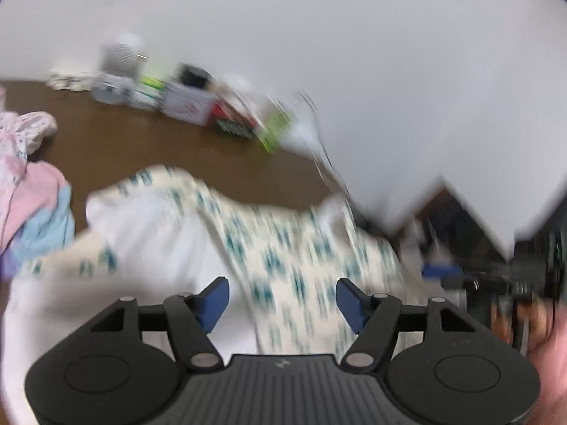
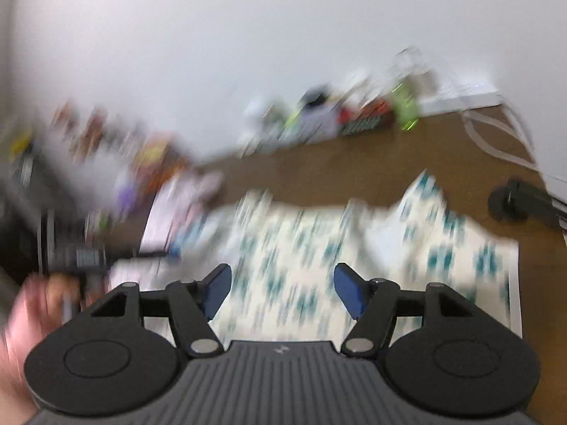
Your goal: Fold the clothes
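A cream garment with a teal print [image 1: 269, 248] lies rumpled on the brown table [image 1: 170, 148]; its white inner side shows at the left. It also shows in the right wrist view [image 2: 319, 248], spread wider. My left gripper [image 1: 282, 302] is open and empty, hovering above the garment. My right gripper [image 2: 282, 290] is open and empty above the garment's near part. The right gripper shows at the right edge of the left wrist view [image 1: 460, 276], and the left one at the left edge of the right wrist view [image 2: 85, 255]. Both views are blurred.
A pile of pink, blue and floral clothes [image 1: 32, 191] lies at the table's left. Boxes and small items [image 1: 184, 95] line the back edge by the white wall. White cables [image 2: 496, 134] and a black clamp [image 2: 514, 202] sit at the right.
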Demonstrator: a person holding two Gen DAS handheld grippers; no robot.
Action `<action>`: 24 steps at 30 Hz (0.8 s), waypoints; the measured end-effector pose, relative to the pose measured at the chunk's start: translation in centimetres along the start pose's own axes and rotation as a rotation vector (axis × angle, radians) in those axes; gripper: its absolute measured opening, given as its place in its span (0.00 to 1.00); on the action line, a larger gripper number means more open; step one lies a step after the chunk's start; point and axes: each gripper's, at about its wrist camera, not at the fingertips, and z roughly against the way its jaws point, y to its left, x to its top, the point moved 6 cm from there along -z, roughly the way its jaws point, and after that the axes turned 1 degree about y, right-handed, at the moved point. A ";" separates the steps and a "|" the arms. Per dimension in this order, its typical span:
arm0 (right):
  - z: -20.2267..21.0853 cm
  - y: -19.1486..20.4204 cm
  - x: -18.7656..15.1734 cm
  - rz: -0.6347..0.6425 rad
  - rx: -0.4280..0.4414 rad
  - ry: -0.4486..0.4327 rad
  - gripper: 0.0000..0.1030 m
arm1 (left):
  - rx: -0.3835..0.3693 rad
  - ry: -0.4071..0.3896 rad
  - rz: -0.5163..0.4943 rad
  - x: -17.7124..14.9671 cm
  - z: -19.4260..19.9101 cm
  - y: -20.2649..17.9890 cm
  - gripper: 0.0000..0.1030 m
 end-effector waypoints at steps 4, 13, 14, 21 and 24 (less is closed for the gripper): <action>-0.9 0.8 -5.4 0.044 -0.021 0.124 0.56 | 0.021 0.134 -0.064 -5.0 -1.0 -2.3 0.64; -2.2 0.0 -7.2 0.013 0.101 0.200 0.04 | 0.050 0.259 -0.196 -8.3 -2.6 -3.2 0.06; -1.5 -0.2 -7.4 0.012 0.116 0.200 0.04 | 0.048 0.265 -0.220 -8.3 -2.0 -3.2 0.06; -0.4 -1.0 -8.8 0.000 0.070 0.252 0.35 | 0.072 0.299 -0.247 -9.3 -1.1 -2.8 0.56; 1.6 0.0 -7.5 0.004 0.088 0.145 0.55 | 0.060 0.218 -0.241 -8.1 1.0 -2.8 0.71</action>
